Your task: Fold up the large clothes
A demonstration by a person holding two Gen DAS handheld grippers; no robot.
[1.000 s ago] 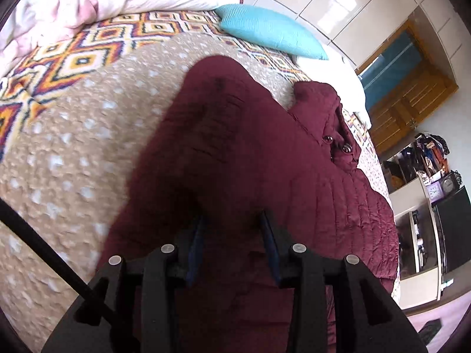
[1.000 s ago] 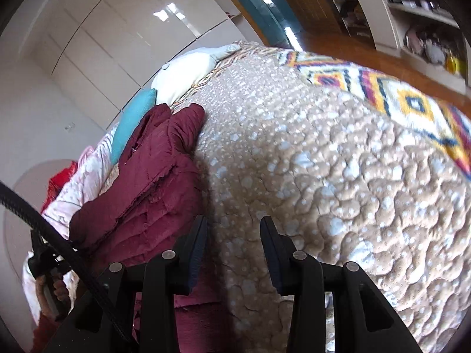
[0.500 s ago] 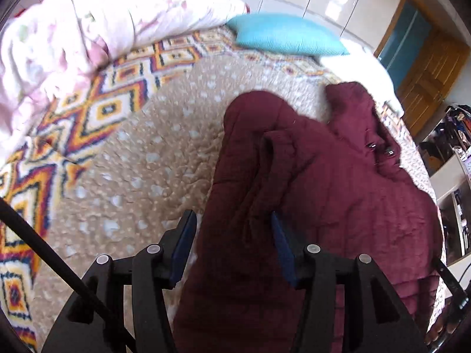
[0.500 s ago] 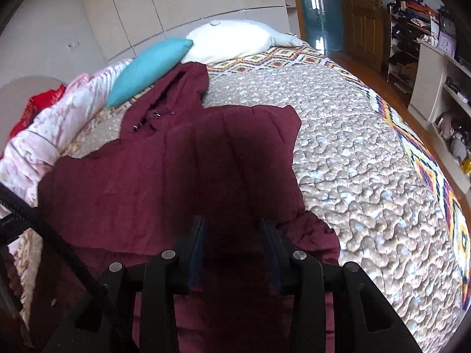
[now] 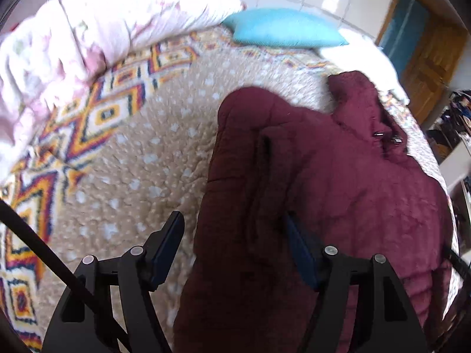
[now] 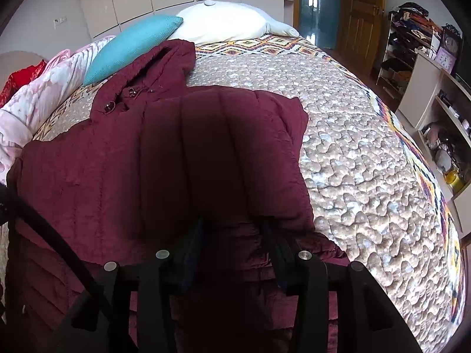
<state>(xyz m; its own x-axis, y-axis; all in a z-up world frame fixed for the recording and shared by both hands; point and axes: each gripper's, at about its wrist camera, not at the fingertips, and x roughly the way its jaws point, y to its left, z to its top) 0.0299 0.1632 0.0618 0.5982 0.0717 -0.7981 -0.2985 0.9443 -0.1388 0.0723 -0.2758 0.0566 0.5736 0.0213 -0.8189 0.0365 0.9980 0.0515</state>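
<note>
- Two grippers work one maroon quilted jacket [image 6: 164, 158], spread on the patterned bedspread [image 6: 368, 161] with its hood toward the teal pillow [image 6: 132, 44].
- Left gripper [image 5: 235, 244]: jaws opening, spread wide; the jacket's left edge lies between them, pads not pressing it.
- Right gripper [image 6: 232, 241]: jaws opening; a folded-over panel sits between the fingers [image 6: 192, 250]; contact hidden, cannot tell whether it is pinched.
- Handling, judged: padded fabric, soft, bulky, fairly light, springy, so folds may reopen; the shell looks a little slick.
- Suggested hold: hem or side seam, where layers bunch thin enough to pinch; avoid the snaps [image 6: 110, 105].
</note>
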